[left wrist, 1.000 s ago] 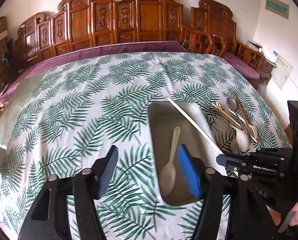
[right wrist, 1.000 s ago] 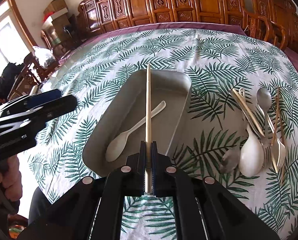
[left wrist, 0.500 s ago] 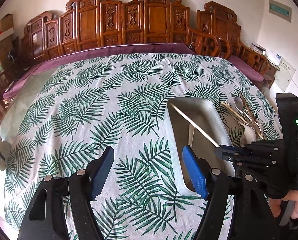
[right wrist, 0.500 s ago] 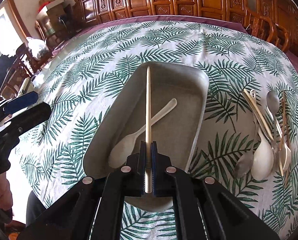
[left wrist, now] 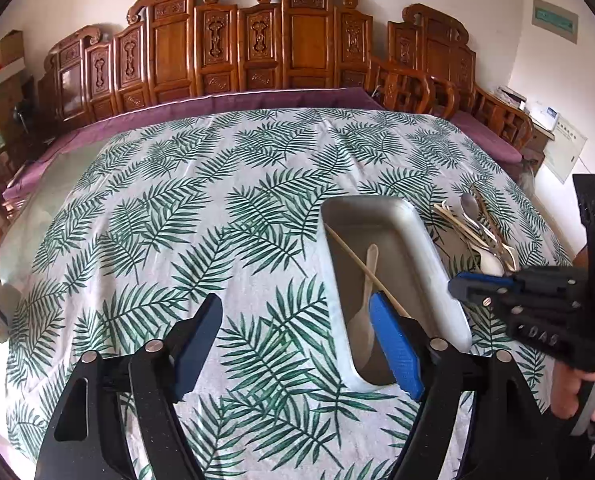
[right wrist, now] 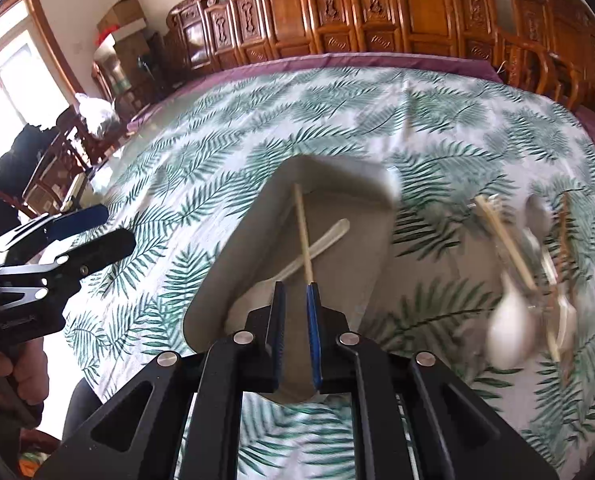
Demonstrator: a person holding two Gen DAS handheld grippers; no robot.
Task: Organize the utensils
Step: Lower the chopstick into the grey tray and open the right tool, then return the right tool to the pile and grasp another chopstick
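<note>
A grey metal tray (right wrist: 377,240) is being viewed just ahead of and below the right gripper (right wrist: 296,292), on a table covered by a leaf-print cloth (left wrist: 177,220). The right gripper's jaws have just been opening and are now being held slightly apart; a pale chopstick (right wrist: 303,232) is lying in the tray, its near end just in front of the blue pad of the right-hand finger (right wrist: 312,320), and no squeeze on it is being shown. A white spoon (right wrist: 321,248) is being crossed by that chopstick inside the tray. To the right of this gripper, outside the tray, a blurred heap of remaining utensils (right wrist: 529,272) is being seen on the cloth. The left gripper (left wrist: 297,340) is being held wide apart, its jaws having just been opening, with only cloth between them; its blue-padded right finger (left wrist: 395,352) is overlapping the tray's near left edge in that view. Carved wooden chairs (left wrist: 281,40) are standing beyond the table.
</note>
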